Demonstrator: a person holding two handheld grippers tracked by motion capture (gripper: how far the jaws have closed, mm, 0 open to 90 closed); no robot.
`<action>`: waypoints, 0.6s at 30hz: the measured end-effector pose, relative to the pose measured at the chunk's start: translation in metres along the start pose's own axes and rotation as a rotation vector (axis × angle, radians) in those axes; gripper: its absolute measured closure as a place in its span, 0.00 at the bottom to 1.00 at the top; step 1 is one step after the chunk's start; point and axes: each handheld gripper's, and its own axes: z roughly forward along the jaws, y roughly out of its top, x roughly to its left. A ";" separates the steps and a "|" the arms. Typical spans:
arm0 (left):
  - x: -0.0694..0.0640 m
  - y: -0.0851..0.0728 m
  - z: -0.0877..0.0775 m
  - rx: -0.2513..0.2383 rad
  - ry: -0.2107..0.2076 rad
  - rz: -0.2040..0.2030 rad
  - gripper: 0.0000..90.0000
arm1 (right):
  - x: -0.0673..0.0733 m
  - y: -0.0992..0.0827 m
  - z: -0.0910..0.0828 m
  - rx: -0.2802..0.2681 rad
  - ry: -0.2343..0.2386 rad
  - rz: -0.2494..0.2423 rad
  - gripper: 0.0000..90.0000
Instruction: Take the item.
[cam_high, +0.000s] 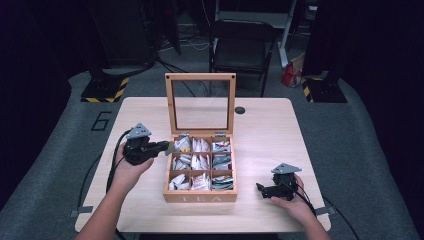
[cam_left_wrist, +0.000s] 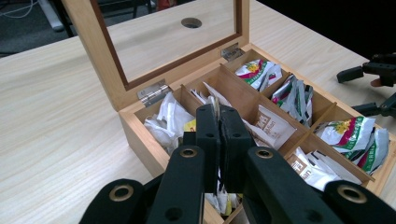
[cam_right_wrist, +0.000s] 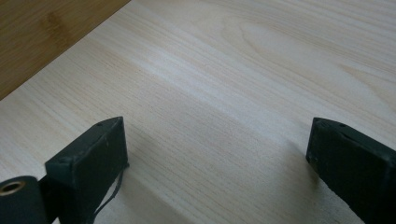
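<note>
Extraction is under way: left claw (cam_left_wrist: 218, 122) pinches a thin yellowish tea packet (cam_left_wrist: 216, 106) above the open wooden compartmented box (cam_high: 200, 196), needing clearance; right claw (cam_right_wrist: 219, 158) rests wide.

- In the left gripper view, the left gripper (cam_left_wrist: 218, 122) hides most of its pinched tea bag (cam_left_wrist: 215, 106);
- the tea box (cam_left_wrist: 140, 140) runs off the lower right edge;
- sachet print too small to read.

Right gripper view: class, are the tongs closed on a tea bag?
No. The right tongs stand wide apart over the bare wooden table, with nothing between them.
</note>
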 end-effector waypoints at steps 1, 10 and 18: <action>0.001 0.001 -0.001 0.001 -0.001 -0.004 0.98 | 0.000 0.000 0.000 0.000 0.000 0.001 0.05; 0.007 0.003 -0.011 -0.017 0.023 -0.013 0.98 | 0.000 0.000 0.000 0.001 0.001 0.000 0.05; 0.018 0.000 -0.024 -0.026 0.057 -0.034 0.98 | 0.000 0.000 0.000 0.001 0.001 0.000 0.05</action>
